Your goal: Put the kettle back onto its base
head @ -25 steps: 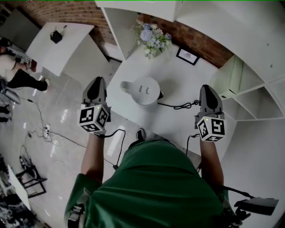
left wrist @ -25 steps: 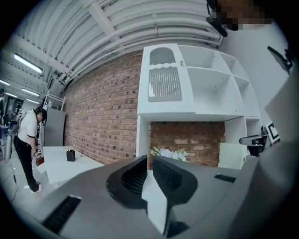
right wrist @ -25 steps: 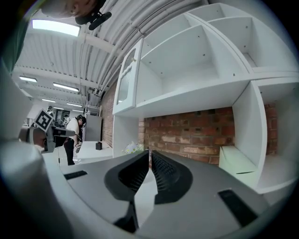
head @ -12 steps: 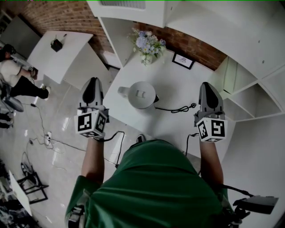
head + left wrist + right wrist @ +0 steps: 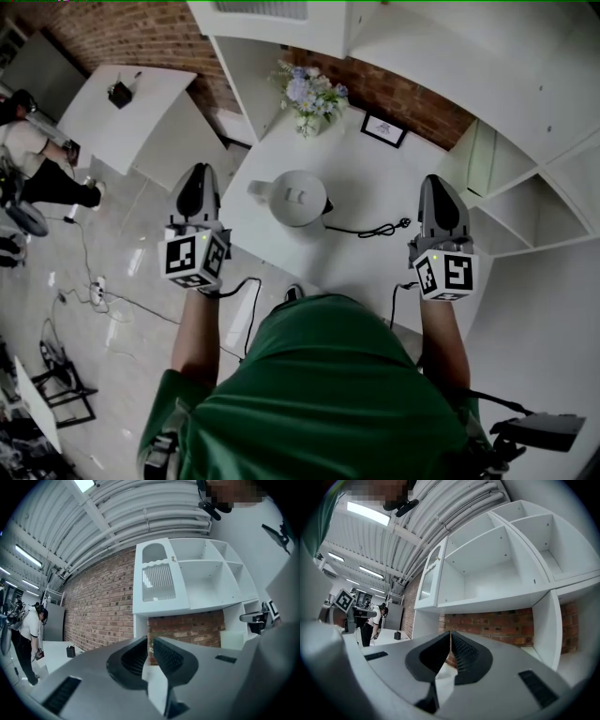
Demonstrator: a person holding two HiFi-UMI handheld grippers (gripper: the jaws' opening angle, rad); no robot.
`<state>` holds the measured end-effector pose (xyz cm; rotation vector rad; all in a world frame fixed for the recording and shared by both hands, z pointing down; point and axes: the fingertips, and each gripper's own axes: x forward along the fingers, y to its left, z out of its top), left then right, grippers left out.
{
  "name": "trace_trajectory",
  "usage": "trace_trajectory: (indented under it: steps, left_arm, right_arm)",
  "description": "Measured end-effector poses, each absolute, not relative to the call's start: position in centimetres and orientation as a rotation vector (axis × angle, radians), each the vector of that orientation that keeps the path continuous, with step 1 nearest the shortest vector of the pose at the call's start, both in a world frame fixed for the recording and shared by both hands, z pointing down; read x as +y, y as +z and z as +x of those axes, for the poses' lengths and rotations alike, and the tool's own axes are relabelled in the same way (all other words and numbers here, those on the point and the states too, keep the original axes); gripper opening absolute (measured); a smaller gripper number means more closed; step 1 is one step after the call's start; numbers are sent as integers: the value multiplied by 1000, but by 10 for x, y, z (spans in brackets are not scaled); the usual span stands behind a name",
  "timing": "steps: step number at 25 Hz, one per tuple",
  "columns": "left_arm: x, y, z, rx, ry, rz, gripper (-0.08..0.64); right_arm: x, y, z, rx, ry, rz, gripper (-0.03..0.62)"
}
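Note:
A white kettle [image 5: 298, 197] stands on the white table [image 5: 375, 187], spout toward the left. A dark edge of its base [image 5: 329, 204] shows at its right side, with a black cord [image 5: 370, 228] trailing off to the right. My left gripper [image 5: 195, 178] hangs left of the table's edge, level with the kettle and apart from it. My right gripper [image 5: 435, 185] is held over the table's right part, well clear of the kettle. Both point level at the shelves, jaws shut with nothing between them, as the left gripper view [image 5: 150, 649] and the right gripper view [image 5: 450, 648] show.
A vase of flowers [image 5: 309, 92] and a small picture frame [image 5: 385, 129] stand at the table's back by the brick wall. White shelves [image 5: 525, 187] rise at the right. A second white table [image 5: 131, 103], a person [image 5: 37, 159] and floor cables [image 5: 103, 291] lie to the left.
Both grippers have risen a little and stay shut. The head view has shifted, so the kettle looks slightly smaller; it has not moved on the table.

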<state>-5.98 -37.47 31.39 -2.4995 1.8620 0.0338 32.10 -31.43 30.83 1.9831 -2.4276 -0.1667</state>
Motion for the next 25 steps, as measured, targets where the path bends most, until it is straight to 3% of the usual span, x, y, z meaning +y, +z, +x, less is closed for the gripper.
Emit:
trace_trajectory:
  steps: [25]
  left_arm:
    - [-371, 334, -64, 1906, -38, -2523, 52]
  right_arm:
    - [-315, 321, 315, -2443, -124, 1941, 28]
